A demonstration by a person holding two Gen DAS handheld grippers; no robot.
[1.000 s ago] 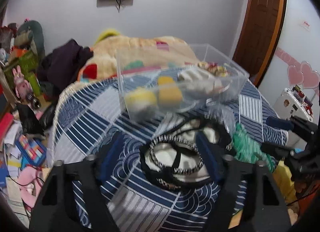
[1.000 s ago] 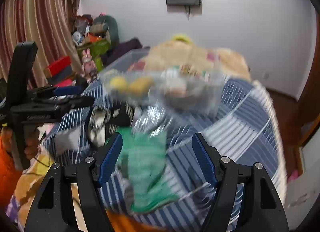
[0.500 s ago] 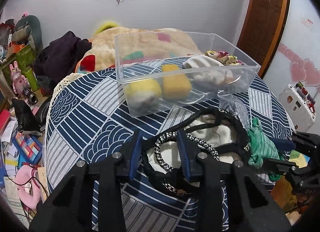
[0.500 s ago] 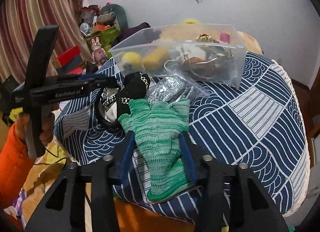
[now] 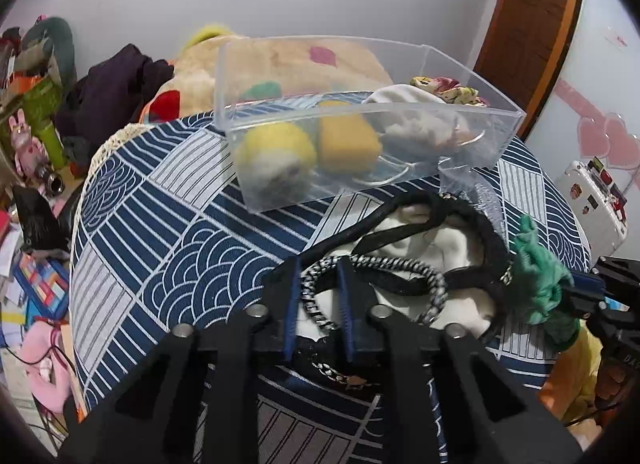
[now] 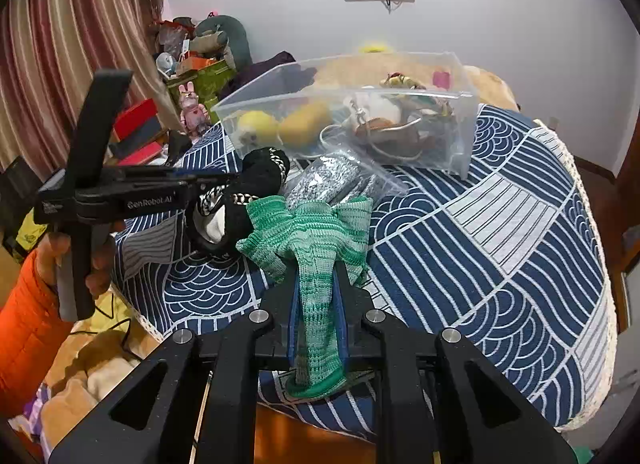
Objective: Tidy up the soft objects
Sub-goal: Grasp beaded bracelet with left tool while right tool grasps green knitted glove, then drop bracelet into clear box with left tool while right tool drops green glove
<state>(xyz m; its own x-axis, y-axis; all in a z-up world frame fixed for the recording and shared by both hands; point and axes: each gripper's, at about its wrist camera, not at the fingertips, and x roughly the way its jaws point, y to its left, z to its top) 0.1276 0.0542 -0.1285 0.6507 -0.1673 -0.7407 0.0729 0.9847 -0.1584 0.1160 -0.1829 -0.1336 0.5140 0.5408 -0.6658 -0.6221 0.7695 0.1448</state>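
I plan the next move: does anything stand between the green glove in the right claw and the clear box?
Yes. A silvery plastic bag lies between the green glove, held by the right claw, and the clear box.

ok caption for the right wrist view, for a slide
Right gripper shut on green knit glove, clear bin behind.

"GenRobot.AI" on the left gripper (image 6: 224, 178) body.
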